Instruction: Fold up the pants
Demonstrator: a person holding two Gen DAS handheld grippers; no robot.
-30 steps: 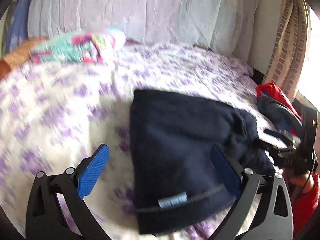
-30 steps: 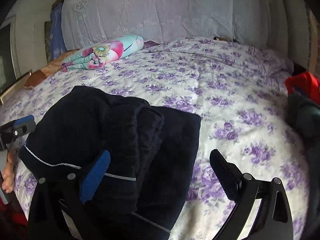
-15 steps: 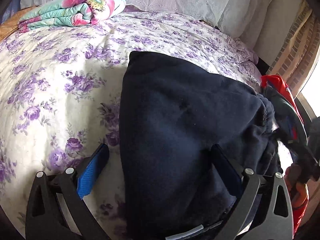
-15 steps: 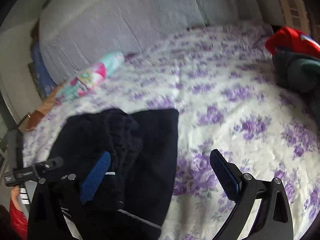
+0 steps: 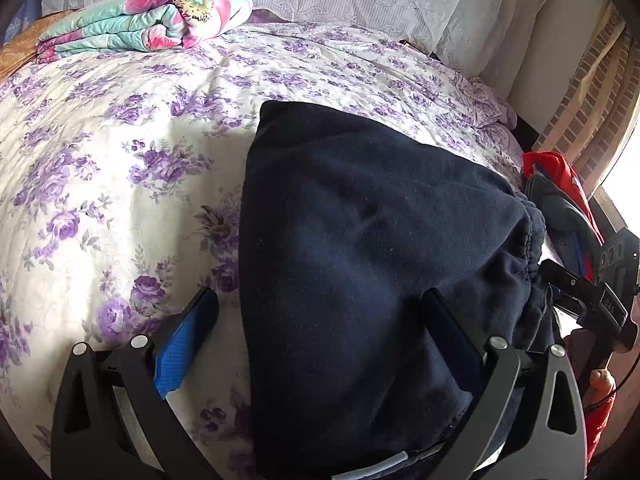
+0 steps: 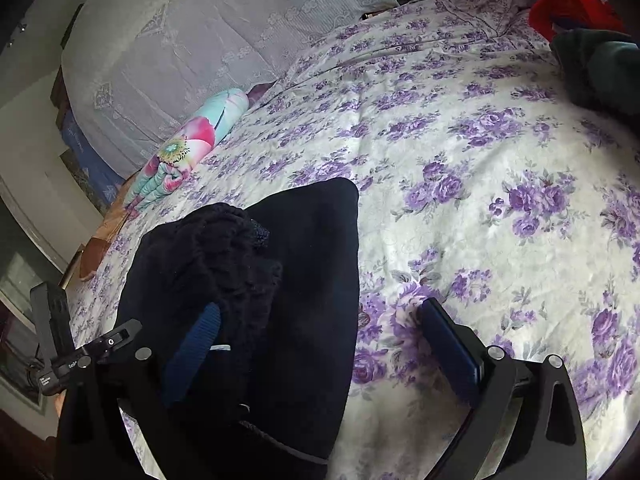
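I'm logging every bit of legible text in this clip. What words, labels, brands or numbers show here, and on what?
Nothing can be read with confidence.
Right claw body, seen from the left wrist: small pale letters, too small and blurred to read.
Left claw body, seen from the right wrist: small white print, too small to read.
Navy pants: no print; the pale tab at the near edge shows no legible text.
Floral bedspread: pattern only, no text.

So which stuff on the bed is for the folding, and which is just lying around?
For the folding:
navy pants
left gripper, open
right gripper, open

Just lying around:
rolled flowery blanket
red and dark clothes pile
lace pillows
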